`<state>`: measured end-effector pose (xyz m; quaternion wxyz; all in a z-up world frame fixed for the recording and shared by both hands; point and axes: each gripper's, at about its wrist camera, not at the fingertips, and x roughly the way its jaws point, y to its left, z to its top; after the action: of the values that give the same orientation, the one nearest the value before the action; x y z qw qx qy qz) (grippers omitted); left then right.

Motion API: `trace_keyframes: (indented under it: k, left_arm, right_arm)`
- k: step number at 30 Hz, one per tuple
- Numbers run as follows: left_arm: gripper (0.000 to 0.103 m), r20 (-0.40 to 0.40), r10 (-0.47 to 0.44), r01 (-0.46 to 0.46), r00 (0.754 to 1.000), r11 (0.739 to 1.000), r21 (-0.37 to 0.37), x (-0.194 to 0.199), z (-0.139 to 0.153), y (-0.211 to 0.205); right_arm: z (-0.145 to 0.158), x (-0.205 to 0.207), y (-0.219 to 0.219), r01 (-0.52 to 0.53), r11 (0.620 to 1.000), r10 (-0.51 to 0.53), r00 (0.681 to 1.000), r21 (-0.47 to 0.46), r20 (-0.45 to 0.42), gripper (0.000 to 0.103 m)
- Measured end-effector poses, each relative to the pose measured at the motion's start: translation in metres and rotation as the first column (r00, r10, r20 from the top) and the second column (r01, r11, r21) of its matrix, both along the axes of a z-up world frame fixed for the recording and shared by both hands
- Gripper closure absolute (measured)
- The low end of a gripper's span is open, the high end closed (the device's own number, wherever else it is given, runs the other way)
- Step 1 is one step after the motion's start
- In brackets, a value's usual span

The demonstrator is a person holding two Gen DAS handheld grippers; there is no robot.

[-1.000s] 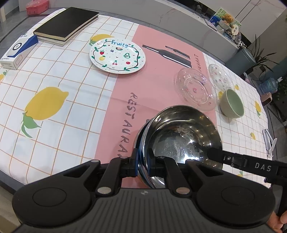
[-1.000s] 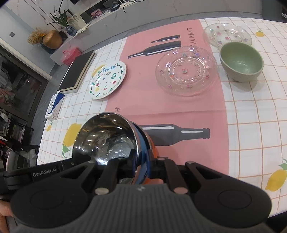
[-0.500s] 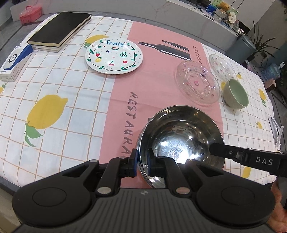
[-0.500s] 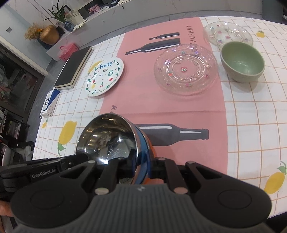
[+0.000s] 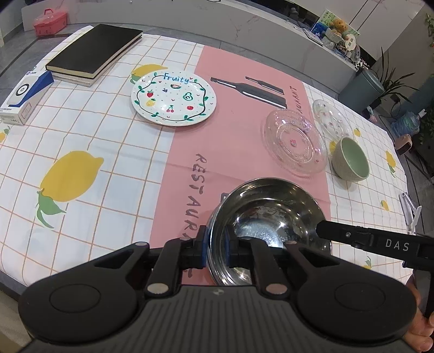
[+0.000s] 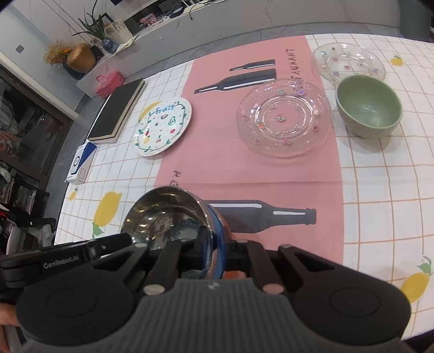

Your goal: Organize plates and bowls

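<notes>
While both the left gripper (image 5: pixel 215 251) and right gripper (image 6: pixel 217 251) clamp opposite rims of the steel bowl (image 5: pixel 267 220), at six o'clock of the glass plate (image 5: pixel 295 142), uneven pulling could make the slick rim slip free

Was working in home dining area. My table wore lemon-and-"RESTAURANT" print tablecloth (image 5: pixel 114 141). Far left lay black notebooks (image 5: pixel 95 51); beyond, pink storage case (image 5: pixel 50 21) on floor. Far side: marble-look counter (image 5: pixel 244 35) with knick-knacks. Far right: grey bin (image 5: pixel 362 87), potted plant (image 5: pixel 393 78). In right view: gold vase (image 6: pixel 80 57) with dried flowers.
</notes>
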<state>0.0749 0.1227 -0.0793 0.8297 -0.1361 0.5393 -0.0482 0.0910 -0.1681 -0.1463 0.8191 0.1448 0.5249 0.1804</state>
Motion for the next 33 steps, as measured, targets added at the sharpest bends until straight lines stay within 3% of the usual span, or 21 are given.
trace_keyframes:
  k: [10, 15, 18, 21, 33]
  left_arm:
    - [0.095, -0.012, 0.019, -0.020, 1.000, 1.000, -0.022, 0.002, -0.001, 0.006]
    - [0.085, -0.009, -0.006, 0.006, 1.000, 1.000, -0.026, 0.003, 0.007, 0.005]
    - [0.083, 0.030, -0.013, 0.012, 0.999, 1.000, 0.006, 0.002, 0.022, 0.003]
    - [0.082, 0.072, -0.031, 0.030, 0.997, 0.999, 0.016, 0.003, 0.040, -0.002]
    - [0.082, 0.212, -0.188, 0.201, 0.959, 0.979, -0.041, 0.026, 0.104, -0.080]
  right_arm:
    - [-0.006, 0.003, -0.001, 0.011, 1.000, -0.011, 1.000, 0.010, -0.021, 0.097]
    - [-0.001, 0.001, -0.001, -0.006, 1.000, 0.006, 1.000, 0.021, -0.008, 0.091]
    - [0.007, -0.003, -0.001, -0.024, 1.000, 0.024, 1.000, 0.010, 0.018, 0.084]
    - [0.020, -0.006, -0.005, -0.037, 0.999, 0.037, 0.998, 0.004, 0.051, 0.084]
    - [0.072, -0.005, -0.053, 0.000, 1.000, 0.003, 0.984, -0.018, 0.178, 0.079]
